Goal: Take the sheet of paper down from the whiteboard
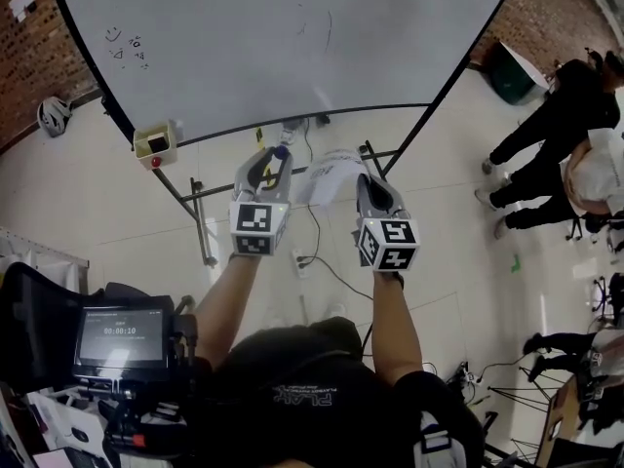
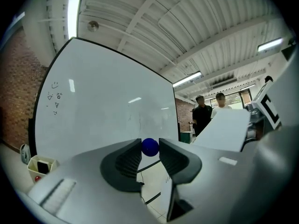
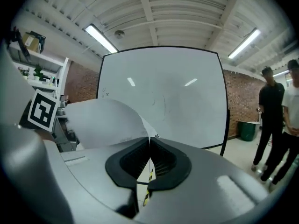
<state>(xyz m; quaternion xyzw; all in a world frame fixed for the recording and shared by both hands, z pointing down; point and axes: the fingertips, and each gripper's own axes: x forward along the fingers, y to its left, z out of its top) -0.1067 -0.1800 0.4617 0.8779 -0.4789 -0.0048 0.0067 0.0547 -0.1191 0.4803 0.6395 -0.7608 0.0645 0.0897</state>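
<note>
Head view: sheet of paper (image 1: 330,175) is off the whiteboard (image 1: 292,37), in the air just below the board's lower edge, between the two grippers. Right gripper (image 3: 149,146) has its jaws closed flat on one edge of the sheet; the rest curls up and away towards the other gripper. Left gripper (image 2: 150,149) is partly open, pads pinching a small blue ball (image 2: 150,147), probably the magnet, and not touching the paper.

Paper looks light and floppy and should crease easily. An edge pinch should be enough; a hard tug would likely crumple or tear it.

Board face is bare apart from small scribbles (image 1: 127,49) near its upper-left corner. A cream box (image 1: 156,142) hangs at the lower-left corner.

Room: pale tiled floor (image 1: 107,203), cables (image 1: 327,252) under the board stand, brick wall (image 1: 24,66), people (image 1: 556,135) well off to the right.
</note>
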